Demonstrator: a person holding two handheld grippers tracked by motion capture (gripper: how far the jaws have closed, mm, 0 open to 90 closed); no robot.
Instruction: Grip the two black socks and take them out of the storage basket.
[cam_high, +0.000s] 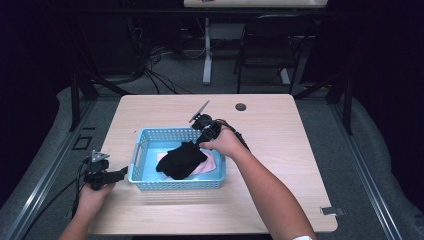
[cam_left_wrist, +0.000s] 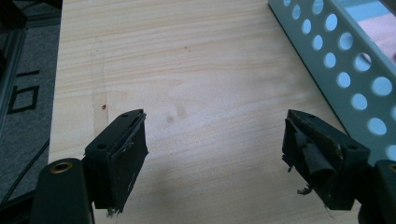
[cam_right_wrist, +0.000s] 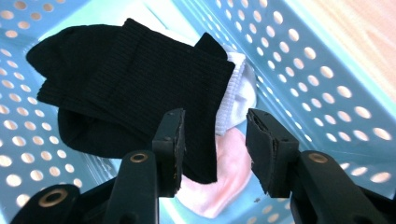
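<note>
A light blue perforated basket (cam_high: 142, 145) stands on the wooden table (cam_high: 280, 150). In it lie black socks (cam_high: 181, 159) on top of a pink sock (cam_high: 211, 166). In the right gripper view the black socks (cam_right_wrist: 126, 79) cover a white sock (cam_right_wrist: 236, 100) and the pink sock (cam_right_wrist: 224, 182). My right gripper (cam_right_wrist: 215, 116) reaches down into the basket (cam_right_wrist: 317, 79); the black sock's edge hangs between its jaws, with a gap to the right pad. My left gripper (cam_left_wrist: 215, 121) stands open over bare table, just left of the basket (cam_left_wrist: 345, 60).
A round cable hole (cam_high: 241, 106) sits at the table's far edge. A piece of tape (cam_high: 331, 210) marks the near right corner. Behind the table stand a black chair (cam_high: 270, 45), a white desk leg (cam_high: 207, 50) and floor cables.
</note>
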